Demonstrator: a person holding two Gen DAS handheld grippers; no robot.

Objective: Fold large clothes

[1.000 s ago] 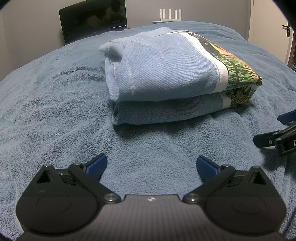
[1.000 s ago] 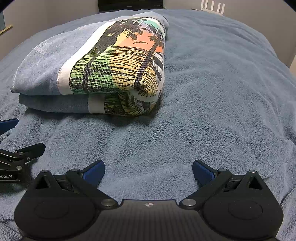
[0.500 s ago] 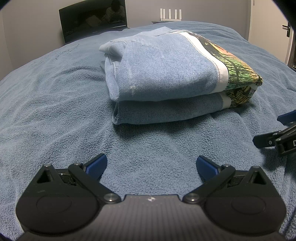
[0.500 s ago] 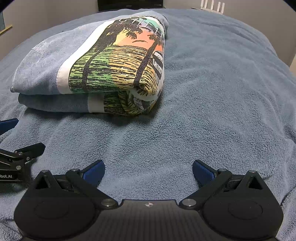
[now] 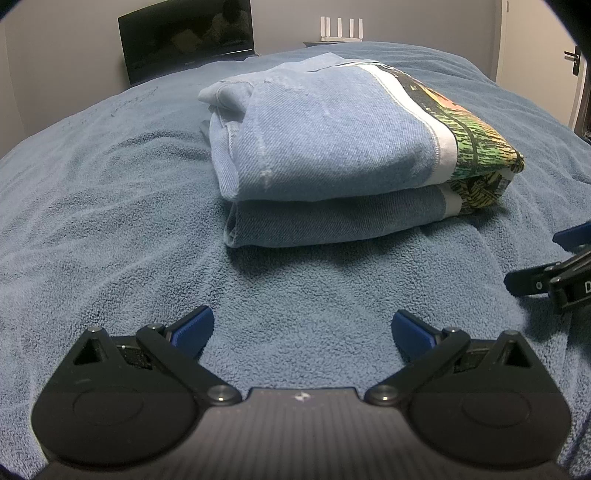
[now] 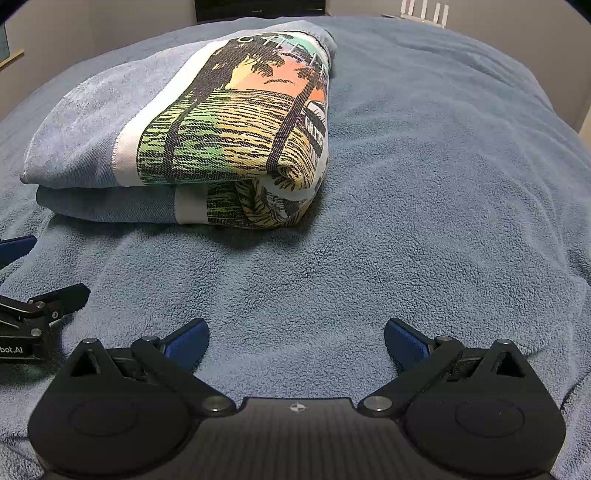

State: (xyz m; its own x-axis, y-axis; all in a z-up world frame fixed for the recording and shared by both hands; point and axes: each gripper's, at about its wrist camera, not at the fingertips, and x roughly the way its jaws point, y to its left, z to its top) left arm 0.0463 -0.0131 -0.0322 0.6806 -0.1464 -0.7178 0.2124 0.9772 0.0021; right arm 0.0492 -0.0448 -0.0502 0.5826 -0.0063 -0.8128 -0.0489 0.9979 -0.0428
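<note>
blue terry blanket (image 5: 110, 206) covers the whole bed, with a dark screen (image 5: 186, 35) and a white router (image 5: 341, 29) against the grey wall behind it. the folded denim garment (image 5: 325, 147) lies on the blanket as a thick two-layer bundle, its palm-tree sunset print (image 6: 236, 122) wrapped around the end nearer the right gripper. the left gripper (image 5: 301, 330) sits low over the blanket, level and pointed at the plain denim end of the bundle, jaws spread wide with nothing between the blue pads (image 5: 194, 328). the right gripper (image 6: 295, 336) is held the same way just beside it, low and level, aimed at the bare blanket past the printed end, jaws likewise released and empty. each gripper shows at the edge of the other's view, close alongside. both are near the garment but apart from it, a strip of bare blanket between the fingertips and the fold.
</note>
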